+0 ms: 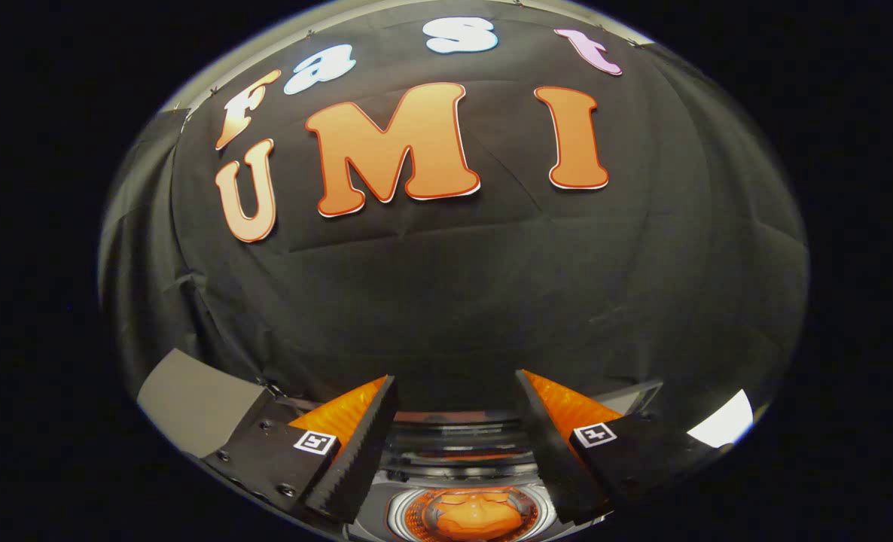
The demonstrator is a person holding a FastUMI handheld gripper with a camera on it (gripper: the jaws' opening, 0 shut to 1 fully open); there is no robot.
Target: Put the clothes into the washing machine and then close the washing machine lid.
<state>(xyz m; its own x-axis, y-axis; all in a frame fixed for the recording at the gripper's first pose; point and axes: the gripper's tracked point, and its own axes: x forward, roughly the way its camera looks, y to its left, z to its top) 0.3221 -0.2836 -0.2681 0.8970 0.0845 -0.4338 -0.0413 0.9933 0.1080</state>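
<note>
While the gripper point(458, 444) stands spread, empty, orange clothes point(470, 514) lie in the washing machine point(454, 444) drum below.

No legible text, brand or number is found on any object. Each of the two fingers point(356, 444) carries a small square coded marker point(316, 442); it bears no readable characters.

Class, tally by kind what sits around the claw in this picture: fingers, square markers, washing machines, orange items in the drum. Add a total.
Fingers of the claw, open and holding nothing: 2
Square markers on the fingers: 2
Washing machine below and between the fingers: 1
Orange item in its drum: 1
Total: 6
</note>
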